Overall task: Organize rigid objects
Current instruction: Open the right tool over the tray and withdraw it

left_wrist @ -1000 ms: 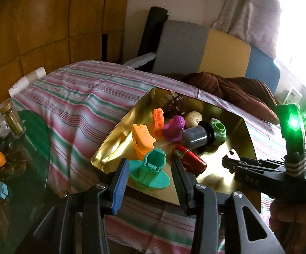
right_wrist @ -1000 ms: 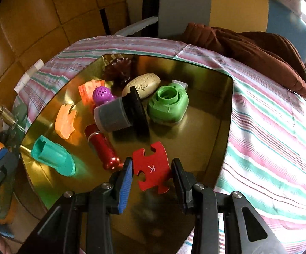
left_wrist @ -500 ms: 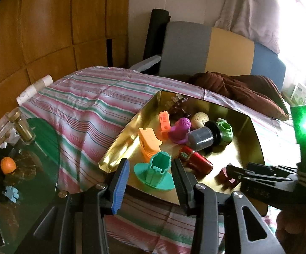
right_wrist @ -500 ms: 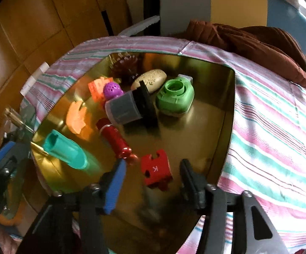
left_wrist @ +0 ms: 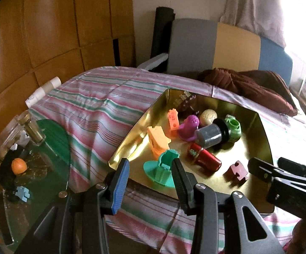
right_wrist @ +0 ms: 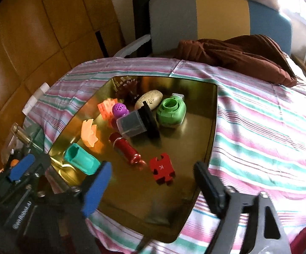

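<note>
Right wrist view: the right gripper [right_wrist: 153, 177] hangs over the near end of the gold tray [right_wrist: 213, 127], jaws opening wide, nothing pressed between them; one red puzzle piece [right_wrist: 162, 169] marked K lies flat on the tray just beyond. Farther in sit one red cylinder [right_wrist: 124, 148], one teal holder [right_wrist: 82, 162], two orange pieces, one purple knob, one grey cap, one green dispenser [right_wrist: 171, 112]. A dark spiky object at the far corner is hard to identify. The left gripper [left_wrist: 150, 177] stands half open and empty.
</note>
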Tool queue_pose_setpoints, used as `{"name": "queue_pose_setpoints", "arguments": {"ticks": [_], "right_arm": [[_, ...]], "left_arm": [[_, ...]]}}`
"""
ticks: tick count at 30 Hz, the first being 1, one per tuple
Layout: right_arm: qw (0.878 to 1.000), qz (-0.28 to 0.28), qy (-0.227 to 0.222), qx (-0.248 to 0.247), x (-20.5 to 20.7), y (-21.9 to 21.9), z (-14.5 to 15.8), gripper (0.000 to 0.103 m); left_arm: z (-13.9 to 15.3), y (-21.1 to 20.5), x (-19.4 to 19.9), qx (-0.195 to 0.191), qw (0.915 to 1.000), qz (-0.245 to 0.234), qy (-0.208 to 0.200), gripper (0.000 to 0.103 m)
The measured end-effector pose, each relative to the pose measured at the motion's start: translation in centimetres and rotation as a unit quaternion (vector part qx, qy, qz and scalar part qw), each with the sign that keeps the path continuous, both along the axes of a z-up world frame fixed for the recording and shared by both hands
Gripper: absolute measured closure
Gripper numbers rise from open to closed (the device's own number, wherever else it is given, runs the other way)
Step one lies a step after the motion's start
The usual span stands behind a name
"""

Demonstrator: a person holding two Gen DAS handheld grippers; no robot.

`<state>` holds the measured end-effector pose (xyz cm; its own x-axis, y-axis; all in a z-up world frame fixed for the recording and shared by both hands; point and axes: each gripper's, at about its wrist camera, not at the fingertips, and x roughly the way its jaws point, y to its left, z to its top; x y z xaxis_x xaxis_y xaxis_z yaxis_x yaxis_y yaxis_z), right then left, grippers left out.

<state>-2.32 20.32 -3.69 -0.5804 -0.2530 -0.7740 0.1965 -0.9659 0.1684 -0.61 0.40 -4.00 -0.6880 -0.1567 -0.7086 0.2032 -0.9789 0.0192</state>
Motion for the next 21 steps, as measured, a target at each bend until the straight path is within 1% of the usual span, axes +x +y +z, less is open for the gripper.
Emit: {"name": "queue_pose_setpoints", "arguments": {"ticks": [3,5,8,12,21], "right_arm": [[1.000,-0.006,0.005,-0.005,0.5,-0.1,0.5,0.005],[1.000,-0.011,0.008,-0.003,0.7,-0.2,0.7,0.000],[1.000,-0.023,0.012,0.011,0.9,-0.3,0.9,0.000],[0.999,-0.043,0.017,0.020,1.0,-0.2,1.1,0.000],[0.997,-0.065,0.021,0.030,0.9,0.0,1.1,0.000]], "left_arm": [[-0.3,0.2,-0.3,-0.003,0.9996,-0.013,-0.024,0.062],[-0.4,0.4,-0.4,-0.004,0.9992,-0.022,-0.032,0.062],[-0.2,0.6,-0.2,-0.011,0.9993,-0.023,-0.029,0.062],[0.1,0.7,0.0,-0.007,0.9992,-0.028,-0.027,0.062],[0.5,1.0,0.2,-0.004,0.9990,-0.035,-0.027,0.062]]}}
